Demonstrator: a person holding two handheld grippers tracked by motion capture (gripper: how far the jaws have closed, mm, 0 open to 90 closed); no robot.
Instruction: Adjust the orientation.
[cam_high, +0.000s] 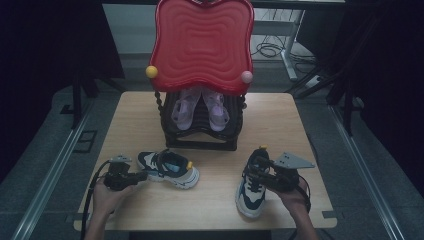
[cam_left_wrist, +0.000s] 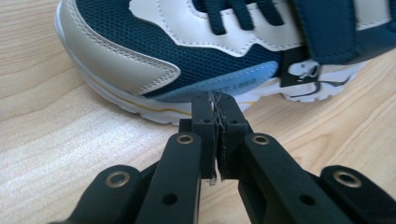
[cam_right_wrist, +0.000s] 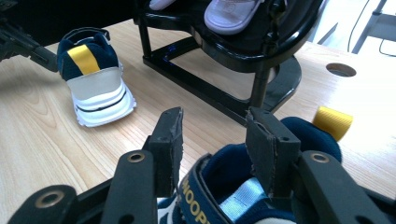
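A pale wooden surface (cam_high: 150, 107) with a light grain stands on a grey floor (cam_high: 45, 150), where a metal rail (cam_high: 55, 167) runs along its left side and another along its right. Beyond the far edge, a white desk frame (cam_high: 290, 50) stands over loose black cables (cam_high: 270, 49) on the floor. The room is dim, with dark areas to both sides.

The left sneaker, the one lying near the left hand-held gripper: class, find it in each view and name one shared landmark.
High view: left sneaker, lower left of centre.
Left gripper view: across the top, close up.
Right gripper view: upper left, heel towards the camera.
Shared landmark: the wooden table.
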